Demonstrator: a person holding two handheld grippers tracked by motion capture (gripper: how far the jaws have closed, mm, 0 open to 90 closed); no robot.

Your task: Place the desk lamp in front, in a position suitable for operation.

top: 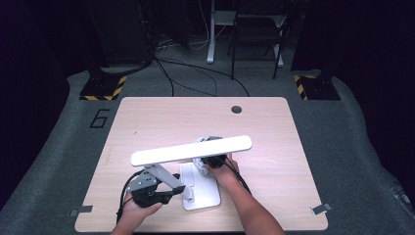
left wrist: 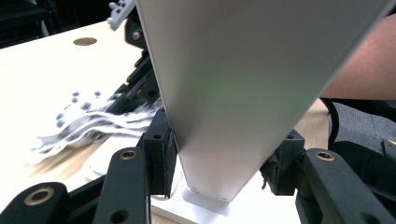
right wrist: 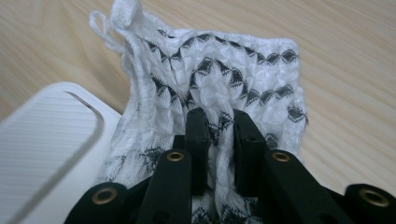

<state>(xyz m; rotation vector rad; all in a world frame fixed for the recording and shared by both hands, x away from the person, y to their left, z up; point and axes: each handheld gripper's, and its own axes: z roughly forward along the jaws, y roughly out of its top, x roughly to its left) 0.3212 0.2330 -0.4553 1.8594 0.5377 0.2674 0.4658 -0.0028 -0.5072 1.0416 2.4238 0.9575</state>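
Observation:
A white desk lamp stands on the wooden table, its long head bar lying across above its flat base. My left gripper is shut on the lamp's flat silver arm, with both pads pressed on its lower end just above the base. My right gripper is shut on a white knitted cloth with black diamonds. The cloth lies partly on the table and partly over the corner of the lamp base. In the high view the right gripper sits under the head bar.
A round cable hole is in the table's far right part. The person's forearms come in from the near edge. Beyond the table are grey floor, cables, stands with yellow-black bases and a chair frame.

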